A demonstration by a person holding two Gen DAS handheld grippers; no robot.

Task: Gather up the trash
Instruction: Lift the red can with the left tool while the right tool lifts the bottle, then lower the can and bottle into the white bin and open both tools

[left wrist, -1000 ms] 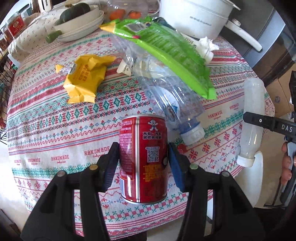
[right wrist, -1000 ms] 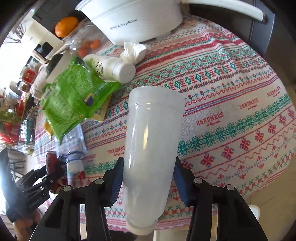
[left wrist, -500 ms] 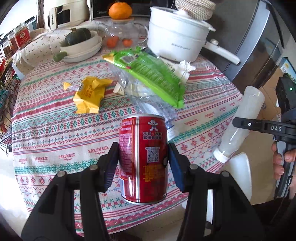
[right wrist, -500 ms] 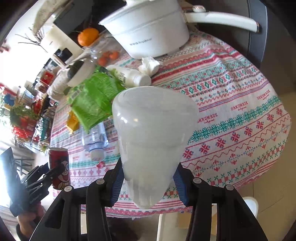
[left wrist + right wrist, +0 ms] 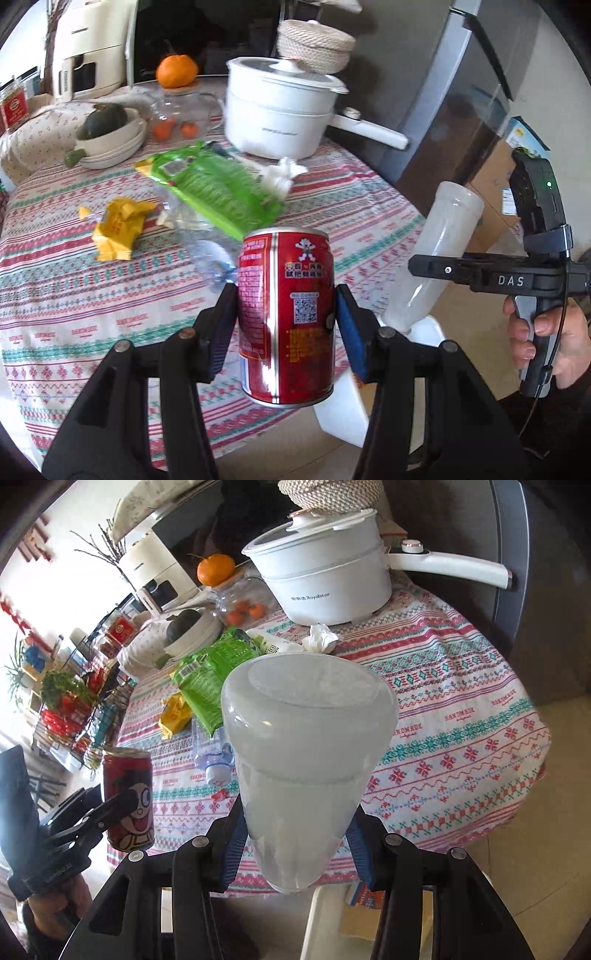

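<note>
My left gripper (image 5: pixel 286 314) is shut on a red drink can (image 5: pixel 286 295), held upright above the near edge of the patterned tablecloth (image 5: pixel 74 295). My right gripper (image 5: pixel 295 845) is shut on a frosted white plastic bottle (image 5: pixel 306 746), whose base points at the camera. In the left wrist view that bottle (image 5: pixel 439 251) hangs tilted, off the table's right edge. On the cloth lie a green snack bag (image 5: pixel 214 188), a yellow wrapper (image 5: pixel 118 225), a crushed clear bottle (image 5: pixel 207 254), a crumpled tissue (image 5: pixel 280 175) and a small white bottle (image 5: pixel 273 644).
A white electric pot (image 5: pixel 280 110) with a long handle stands at the back. Stacked bowls with a dark squash (image 5: pixel 107 136) and a glass jar (image 5: pixel 170 110) are at the back left. A white object (image 5: pixel 343 406) stands on the floor below the table's near edge. A cardboard box (image 5: pixel 495 192) is on the right.
Both grippers have risen and drawn back from the table, the can and the bottle still in them. The bottle has tipped so its base faces the right camera.
</note>
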